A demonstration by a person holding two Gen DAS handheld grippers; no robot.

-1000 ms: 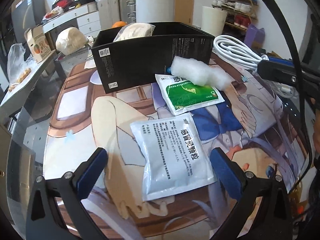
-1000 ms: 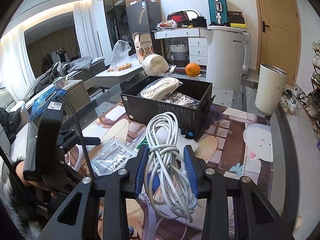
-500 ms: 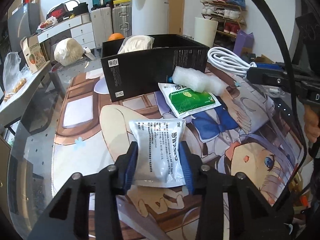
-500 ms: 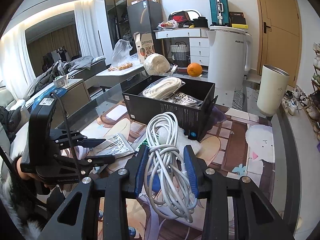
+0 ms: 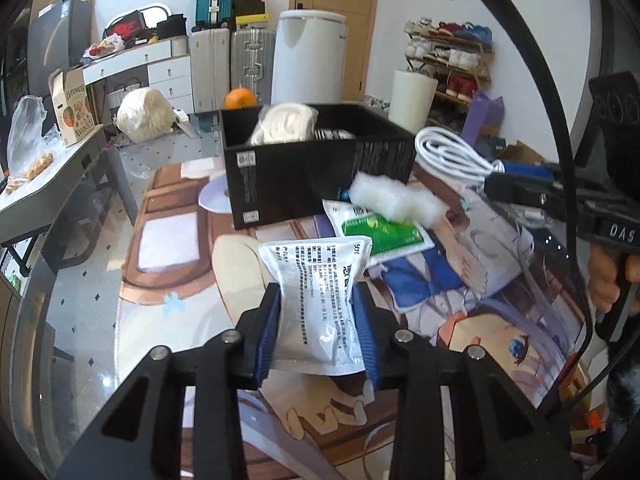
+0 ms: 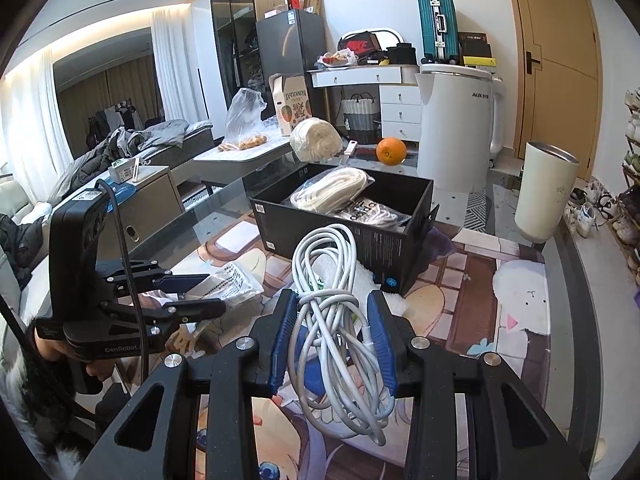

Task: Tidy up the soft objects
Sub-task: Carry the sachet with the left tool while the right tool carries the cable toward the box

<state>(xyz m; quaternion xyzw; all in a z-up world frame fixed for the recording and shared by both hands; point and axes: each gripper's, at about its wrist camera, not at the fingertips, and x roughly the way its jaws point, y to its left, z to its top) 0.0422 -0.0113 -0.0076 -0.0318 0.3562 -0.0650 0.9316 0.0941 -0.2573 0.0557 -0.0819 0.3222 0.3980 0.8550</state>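
My left gripper (image 5: 316, 304) has its blue pads pressed on a white printed sachet (image 5: 316, 280), lifted a little off the picture mat, and the jaws are still closing. The right wrist view shows the same sachet (image 6: 236, 284) sticking out of the left gripper (image 6: 188, 292). My right gripper (image 6: 332, 308) is shut on a coiled white cable (image 6: 324, 264), held above the mat in front of the black box (image 6: 412, 248). A bagged white rope (image 6: 332, 188) lies inside the box. A green sachet (image 5: 380, 232) and a cotton wad (image 5: 396, 200) lie beside the box (image 5: 304, 184).
An orange (image 6: 391, 152), a ball of white yarn (image 6: 316, 138) and a white appliance (image 6: 456, 128) stand behind the box. A cream tumbler (image 6: 544, 196) is at the table's far right. A low side table (image 5: 36, 188) with a plastic bag stands to the left.
My left gripper closed from wide open onto the white sachet and raised it off the mat. The right gripper kept still with the cable.
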